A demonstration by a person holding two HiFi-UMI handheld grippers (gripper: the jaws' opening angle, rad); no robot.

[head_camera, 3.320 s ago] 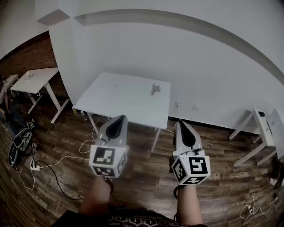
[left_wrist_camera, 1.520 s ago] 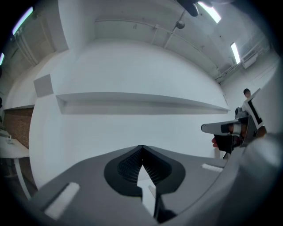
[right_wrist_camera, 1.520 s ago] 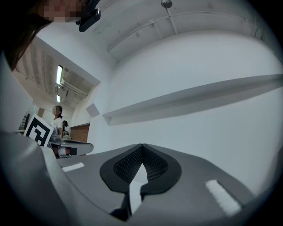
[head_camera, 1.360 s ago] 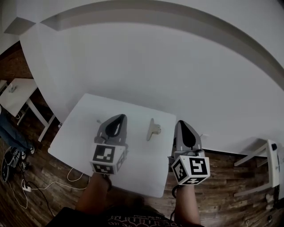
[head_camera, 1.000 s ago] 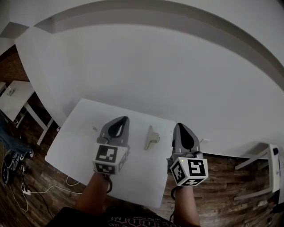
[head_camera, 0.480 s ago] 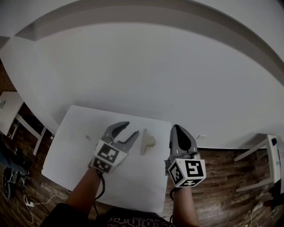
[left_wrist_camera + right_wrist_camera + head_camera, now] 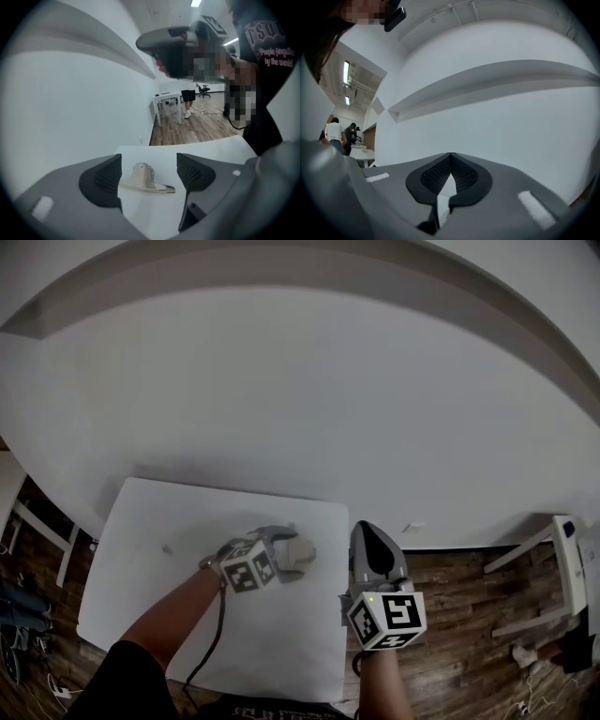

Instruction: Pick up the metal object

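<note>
Jaws of the left gripper (image 7: 149, 161) are spread wide and have just been opening, with the metal object (image 7: 143, 180) lying between them on the white surface (image 7: 206, 150). Neither jaw presses on it. One end of its long flat base comes right up to the jaw on the left of the left gripper view, and whether they touch cannot be told; the other end stands clear of the opposite jaw. The object is pale metal, with a raised bracket-like part standing up from the base.

From the head view, the object (image 7: 302, 548) sits near the far right corner of the surface (image 7: 141, 549), and the left gripper reaches across to it from the left, its marker cube (image 7: 249, 570) just behind the jaws. The person's left arm (image 7: 169, 615) stretches over the surface towards it.

On the right gripper (image 7: 451, 161) the jaws are pressed together with nothing between them, and they point at the white wall (image 7: 511, 117). In the head view this gripper (image 7: 367, 538) is just beside the right edge of the surface, above the wooden floor (image 7: 469, 577), apart from the object.
</note>
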